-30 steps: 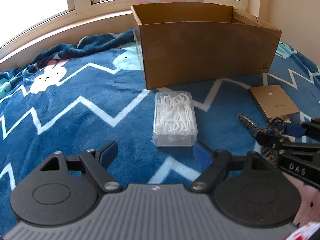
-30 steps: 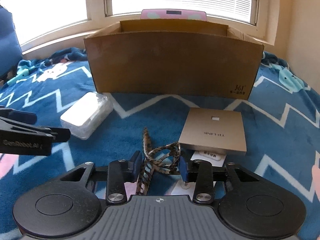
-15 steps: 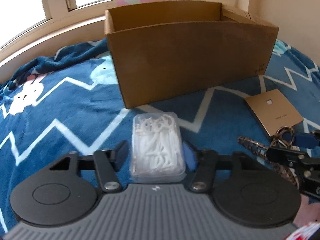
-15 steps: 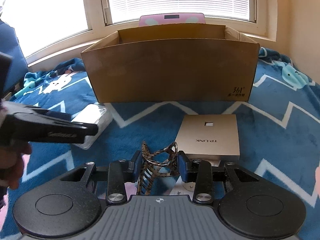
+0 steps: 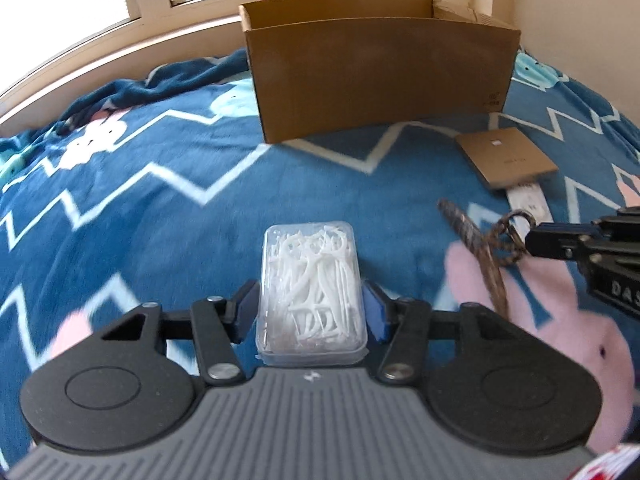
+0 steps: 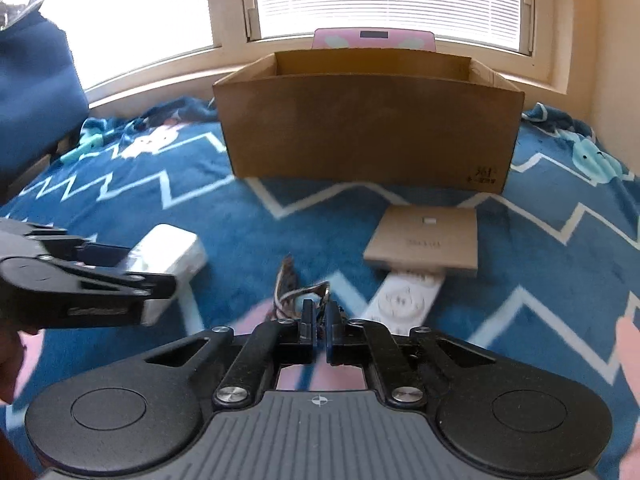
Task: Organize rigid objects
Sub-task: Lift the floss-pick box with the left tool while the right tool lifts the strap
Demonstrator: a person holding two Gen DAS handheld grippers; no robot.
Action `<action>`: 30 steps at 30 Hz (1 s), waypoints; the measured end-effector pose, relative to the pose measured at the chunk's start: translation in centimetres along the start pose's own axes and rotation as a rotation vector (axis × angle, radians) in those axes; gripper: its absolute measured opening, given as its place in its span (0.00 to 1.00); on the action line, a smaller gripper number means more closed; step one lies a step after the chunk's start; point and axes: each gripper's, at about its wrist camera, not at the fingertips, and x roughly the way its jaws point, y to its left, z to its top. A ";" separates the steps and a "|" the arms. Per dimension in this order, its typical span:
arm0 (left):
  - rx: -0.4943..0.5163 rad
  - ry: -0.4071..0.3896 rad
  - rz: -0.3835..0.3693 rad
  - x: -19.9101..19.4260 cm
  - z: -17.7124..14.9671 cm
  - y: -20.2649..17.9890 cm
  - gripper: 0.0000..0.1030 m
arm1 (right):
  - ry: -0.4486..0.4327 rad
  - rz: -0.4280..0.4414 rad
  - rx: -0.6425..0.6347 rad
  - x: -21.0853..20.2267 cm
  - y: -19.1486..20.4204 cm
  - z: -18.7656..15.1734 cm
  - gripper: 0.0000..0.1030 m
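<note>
My left gripper (image 5: 310,312) is shut on a clear plastic box of white floss picks (image 5: 312,280), its blue pads pressing on both long sides. The right wrist view shows the same box (image 6: 168,256) in the left gripper (image 6: 120,276) at the left. My right gripper (image 6: 320,320) has its jaws closing tight on a brown patterned lanyard (image 6: 288,280), which trails forward onto the blanket. From the left wrist view the lanyard (image 5: 480,256) hangs from the right gripper (image 5: 560,240) at the right edge. An open cardboard box (image 5: 380,72) stands ahead.
A flat tan box (image 6: 424,240) lies on the blue zigzag blanket (image 6: 540,280) in front of the cardboard box (image 6: 368,128). A white remote (image 6: 404,300) pokes out from under it. A pink scale (image 6: 372,38) leans on the window sill behind.
The left gripper went forward around the floss box, shut on it and drew back with it. The right gripper's jaws narrowed on the lanyard and pulled back from the tan box, baring the remote.
</note>
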 end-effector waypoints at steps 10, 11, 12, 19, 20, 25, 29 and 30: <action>-0.055 -0.035 0.013 -1.4 -1.2 0.4 0.59 | -0.037 0.019 0.066 -0.8 -0.2 -0.7 0.58; -0.056 -0.036 0.011 -1.4 -1.1 0.5 0.60 | -0.036 0.020 0.057 -0.6 0.1 -0.5 0.58; -0.058 -0.036 0.010 -1.3 -1.1 0.6 0.61 | -0.036 0.018 0.051 -0.3 0.4 -0.4 0.58; -0.063 -0.034 -0.004 -0.8 -1.2 1.1 0.64 | 0.001 -0.018 0.035 3.2 1.6 0.3 0.58; -0.060 -0.033 -0.004 -0.8 -1.2 1.0 0.64 | 0.000 -0.027 0.031 3.5 1.7 0.2 0.57; -0.043 -0.038 -0.012 -0.5 -1.1 0.8 0.64 | -0.011 -0.059 -0.013 3.9 1.9 0.1 0.38; -0.021 -0.033 -0.009 -0.1 -0.9 0.5 0.64 | -0.014 -0.058 -0.032 3.2 1.8 0.1 0.34; -0.017 -0.031 -0.010 0.0 -0.8 0.5 0.64 | -0.010 -0.053 -0.030 3.0 1.8 0.1 0.34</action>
